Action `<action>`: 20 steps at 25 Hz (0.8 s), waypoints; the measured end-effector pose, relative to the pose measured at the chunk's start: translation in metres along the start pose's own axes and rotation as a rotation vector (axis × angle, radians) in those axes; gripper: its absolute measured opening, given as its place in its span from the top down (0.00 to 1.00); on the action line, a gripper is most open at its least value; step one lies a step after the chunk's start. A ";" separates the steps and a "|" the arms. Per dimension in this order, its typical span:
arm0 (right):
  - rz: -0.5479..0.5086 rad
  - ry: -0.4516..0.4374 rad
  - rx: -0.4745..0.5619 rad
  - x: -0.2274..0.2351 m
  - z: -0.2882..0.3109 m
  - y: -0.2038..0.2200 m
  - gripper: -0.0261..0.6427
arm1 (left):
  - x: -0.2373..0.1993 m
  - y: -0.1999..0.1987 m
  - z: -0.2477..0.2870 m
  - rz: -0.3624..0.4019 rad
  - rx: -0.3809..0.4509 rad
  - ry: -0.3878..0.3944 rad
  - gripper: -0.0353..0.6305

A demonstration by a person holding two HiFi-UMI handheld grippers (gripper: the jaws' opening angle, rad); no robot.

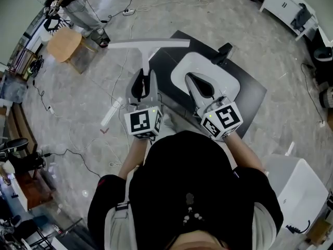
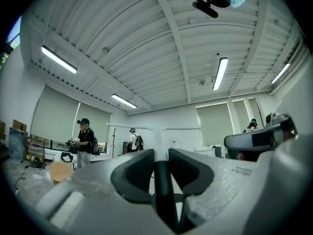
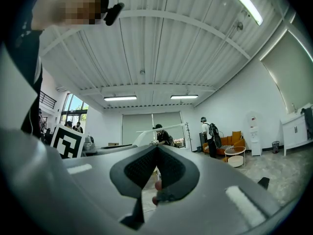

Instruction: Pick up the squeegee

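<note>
The squeegee [image 1: 148, 44] has a long white blade across the top and a thin white shaft that ends in a dark handle. My left gripper [image 1: 144, 73] is shut on that handle and holds the squeegee off the floor, blade away from me. In the left gripper view the dark handle [image 2: 163, 190] sits pinched between the black pads [image 2: 134, 173], and the white blade [image 2: 151, 127] shows beyond them. My right gripper [image 1: 190, 77] hangs beside it on the right, apart from the squeegee. Its pads [image 3: 139, 170] meet at the tip with nothing held.
A black mat [image 1: 252, 95] with a white rounded plate [image 1: 231, 82] lies on the floor below the right gripper. A white tube [image 1: 111, 112] and cables lie at the left. A wooden stool [image 1: 63, 43] and a person [image 1: 73, 1] are far left; a white bin [image 1: 299, 186] is at the right.
</note>
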State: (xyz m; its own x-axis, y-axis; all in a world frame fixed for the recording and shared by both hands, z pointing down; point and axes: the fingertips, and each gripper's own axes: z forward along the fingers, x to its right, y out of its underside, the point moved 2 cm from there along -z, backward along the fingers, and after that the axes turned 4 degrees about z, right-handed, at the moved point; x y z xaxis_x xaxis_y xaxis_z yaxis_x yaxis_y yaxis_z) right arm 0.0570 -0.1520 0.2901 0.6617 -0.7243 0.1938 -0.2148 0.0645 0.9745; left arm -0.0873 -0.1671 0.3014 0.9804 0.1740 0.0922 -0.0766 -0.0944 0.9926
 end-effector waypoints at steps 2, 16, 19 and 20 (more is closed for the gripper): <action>-0.002 0.001 -0.001 -0.004 0.001 0.000 0.96 | -0.001 -0.001 -0.002 0.002 0.004 0.003 0.79; -0.001 0.010 -0.001 -0.005 -0.003 -0.001 0.96 | 0.002 -0.003 -0.007 0.009 0.018 0.016 0.79; -0.006 0.006 -0.001 -0.005 -0.003 -0.002 0.96 | 0.003 -0.003 -0.008 0.009 0.017 0.014 0.79; -0.007 0.005 0.000 -0.005 -0.004 -0.003 0.96 | 0.004 -0.003 -0.008 0.009 0.017 0.013 0.79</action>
State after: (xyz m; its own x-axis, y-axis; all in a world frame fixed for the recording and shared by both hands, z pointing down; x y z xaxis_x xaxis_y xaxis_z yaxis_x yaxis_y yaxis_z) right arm 0.0573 -0.1457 0.2866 0.6666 -0.7214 0.1877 -0.2103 0.0595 0.9758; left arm -0.0845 -0.1585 0.2993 0.9773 0.1855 0.1022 -0.0821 -0.1130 0.9902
